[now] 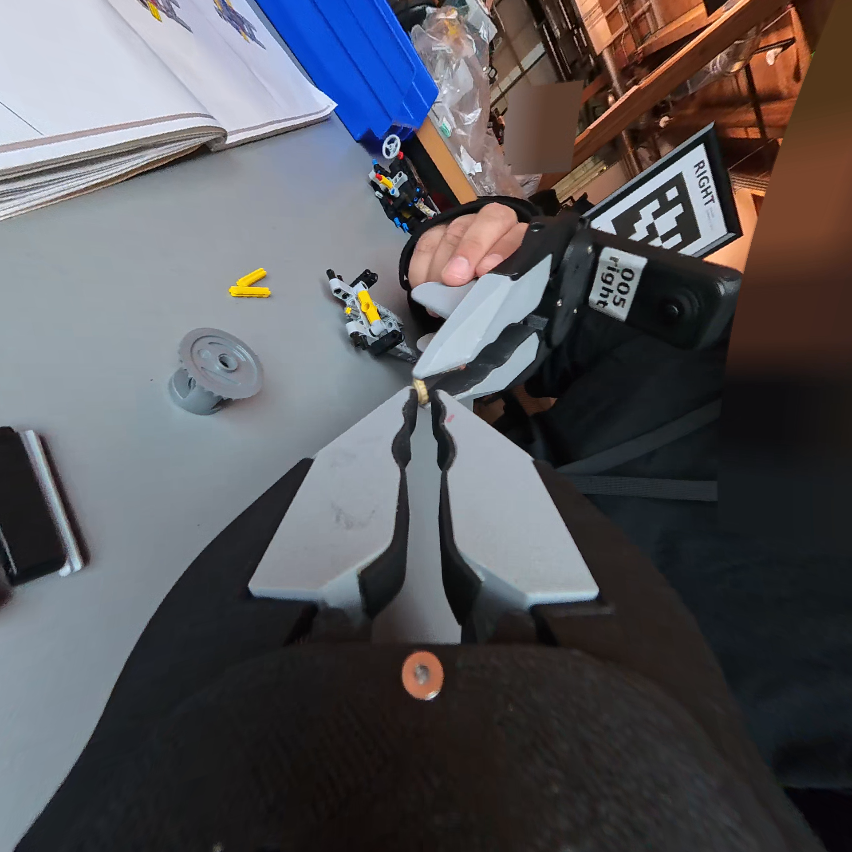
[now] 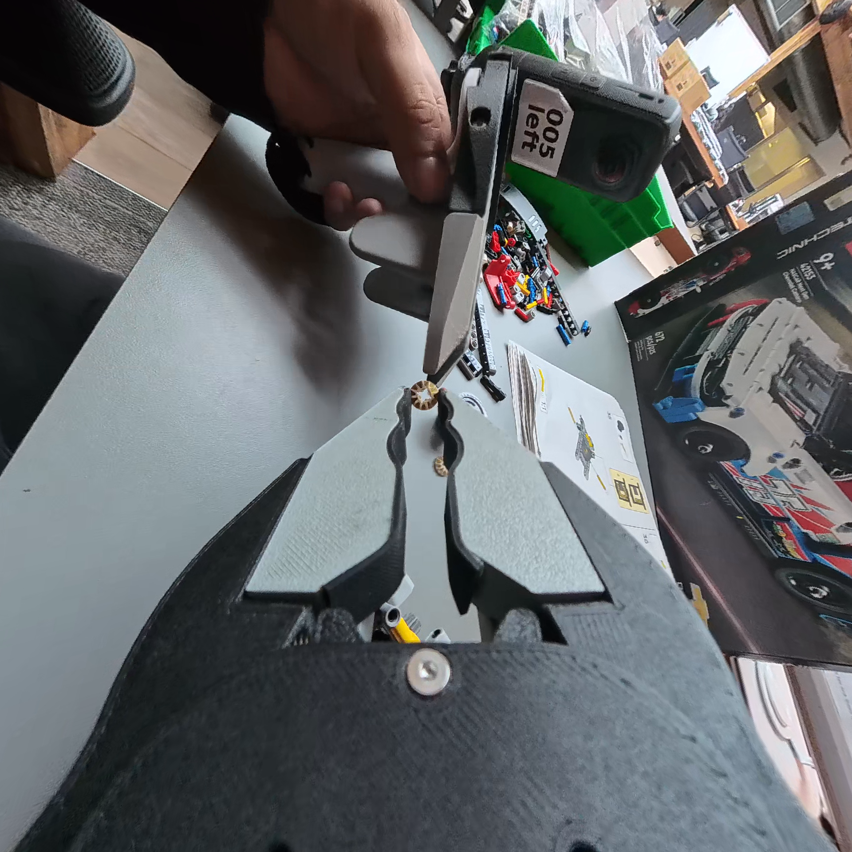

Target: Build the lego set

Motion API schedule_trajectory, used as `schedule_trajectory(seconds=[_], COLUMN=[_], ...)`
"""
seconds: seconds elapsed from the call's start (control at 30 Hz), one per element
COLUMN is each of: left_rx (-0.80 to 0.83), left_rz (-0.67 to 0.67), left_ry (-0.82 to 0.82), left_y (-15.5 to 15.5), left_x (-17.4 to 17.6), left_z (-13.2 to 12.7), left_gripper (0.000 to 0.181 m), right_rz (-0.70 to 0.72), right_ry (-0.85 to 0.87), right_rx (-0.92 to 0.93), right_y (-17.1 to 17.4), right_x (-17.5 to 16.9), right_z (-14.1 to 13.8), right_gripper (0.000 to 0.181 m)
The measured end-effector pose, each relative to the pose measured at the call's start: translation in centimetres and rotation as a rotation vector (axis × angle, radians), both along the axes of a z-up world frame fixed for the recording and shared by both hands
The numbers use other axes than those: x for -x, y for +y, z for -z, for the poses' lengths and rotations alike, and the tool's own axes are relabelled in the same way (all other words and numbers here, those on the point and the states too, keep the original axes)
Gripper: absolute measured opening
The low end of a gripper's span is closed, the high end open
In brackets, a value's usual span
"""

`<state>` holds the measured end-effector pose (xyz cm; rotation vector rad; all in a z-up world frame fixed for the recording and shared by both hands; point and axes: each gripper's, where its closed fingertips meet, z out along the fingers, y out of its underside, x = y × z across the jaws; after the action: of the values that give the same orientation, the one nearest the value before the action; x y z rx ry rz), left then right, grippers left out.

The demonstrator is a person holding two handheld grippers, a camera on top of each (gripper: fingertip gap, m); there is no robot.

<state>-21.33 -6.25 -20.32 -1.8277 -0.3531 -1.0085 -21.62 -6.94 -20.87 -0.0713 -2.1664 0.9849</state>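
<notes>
A small tan gear (image 1: 420, 392) hangs above the grey table (image 1: 138, 461), pinched between two grippers that meet tip to tip. My left gripper (image 1: 423, 395) is closed on it from below in the left wrist view. My right gripper (image 1: 435, 383) comes in from the right, tips on the same gear. In the right wrist view the gear (image 2: 424, 395) sits face-on between my right gripper's tips (image 2: 424, 393), and the left gripper (image 2: 432, 378) grips its upper rim. A second tan gear (image 2: 440, 465) lies on the table (image 2: 207, 415).
A grey toothed round part (image 1: 216, 369), two yellow axles (image 1: 249, 286) and two small assemblies (image 1: 369, 313) (image 1: 399, 193) lie on the table. An open instruction booklet (image 1: 115, 92), blue bin (image 1: 359, 60), loose parts pile (image 2: 521, 272), green bin (image 2: 585, 216) and set box (image 2: 760, 438) surround it. My two grippers' fingertips are within a few centimetres of each other.
</notes>
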Motion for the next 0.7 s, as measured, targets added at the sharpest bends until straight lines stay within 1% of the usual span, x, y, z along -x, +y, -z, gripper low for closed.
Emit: schedule_trajectory(seconds=[0.17, 0.4, 0.5, 0.7], left_rx=[0.031, 0.037, 0.028, 0.033], left_rz=[-0.01, 0.033, 0.049, 0.058], left_ry=[0.004, -0.029, -0.037, -0.034], left_y=[0.0, 0.0, 0.1, 0.1], left_x=[0.2, -0.5, -0.8, -1.0], left_z=[0.5, 0.7, 0.5, 0.6], left_gripper=[0.009, 0.013, 0.008, 0.002], right_rz=[-0.002, 0.001, -0.002, -0.008], right_ry=[0.022, 0.03, 0.036, 0.049], right_rx=[-0.012, -0.022, -0.029, -0.042], right_y=[-0.1, 0.0, -0.1, -0.3], right_x=[-0.1, 0.0, -0.1, -0.2], right_z=[-0.1, -0.1, 0.0, 0.0], right_gripper=[0.008, 0.008, 0.008, 0.008])
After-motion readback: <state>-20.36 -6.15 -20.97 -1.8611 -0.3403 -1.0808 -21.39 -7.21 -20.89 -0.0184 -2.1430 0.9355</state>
